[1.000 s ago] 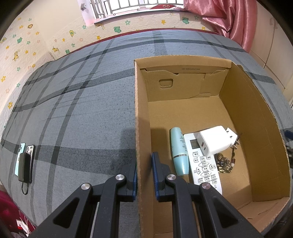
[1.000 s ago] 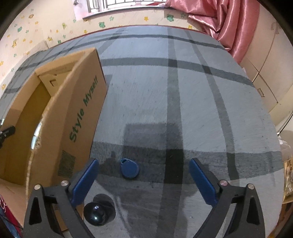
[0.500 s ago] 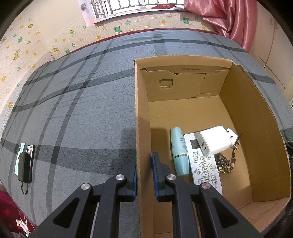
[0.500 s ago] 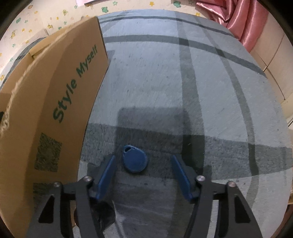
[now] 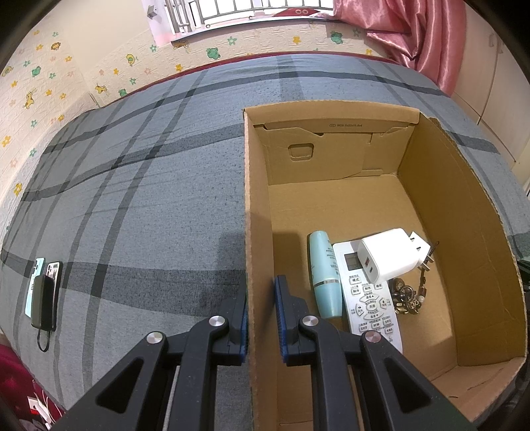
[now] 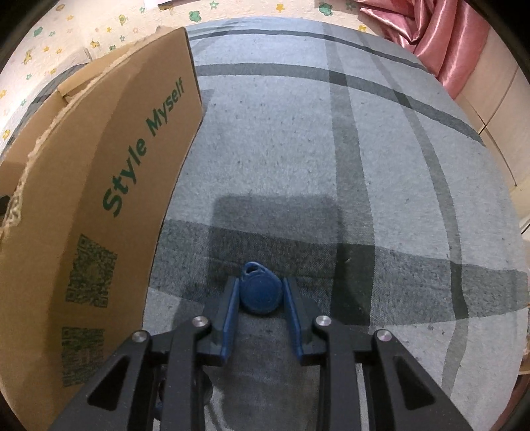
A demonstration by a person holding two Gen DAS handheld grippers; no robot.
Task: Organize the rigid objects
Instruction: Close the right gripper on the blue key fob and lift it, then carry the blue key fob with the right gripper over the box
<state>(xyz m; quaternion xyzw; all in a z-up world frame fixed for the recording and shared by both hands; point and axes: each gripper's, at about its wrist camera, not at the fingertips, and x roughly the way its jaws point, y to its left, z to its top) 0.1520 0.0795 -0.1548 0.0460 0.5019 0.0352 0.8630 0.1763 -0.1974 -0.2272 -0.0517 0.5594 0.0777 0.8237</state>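
A blue key fob (image 6: 260, 291) lies on the grey plaid bedspread (image 6: 331, 165). My right gripper (image 6: 260, 288) is shut on the fob, a blue pad touching each side. My left gripper (image 5: 261, 298) is shut on the left wall of the open cardboard box (image 5: 256, 199), one finger outside, one inside. In the box lie a teal tube (image 5: 324, 278), a white remote (image 5: 367, 291), a white charger plug (image 5: 391, 258) resting on the remote, and a dark keychain (image 5: 407, 295).
The box's outer side (image 6: 99, 215), printed "Style Myself", stands just left of my right gripper. Two phones and a black power bank (image 5: 43, 288) lie at the bedspread's left edge. A pink curtain (image 5: 414, 30) hangs at the far right.
My right gripper moved down and forward to the key fob and its fingers closed from wide open onto it. My left gripper stayed on the box wall.
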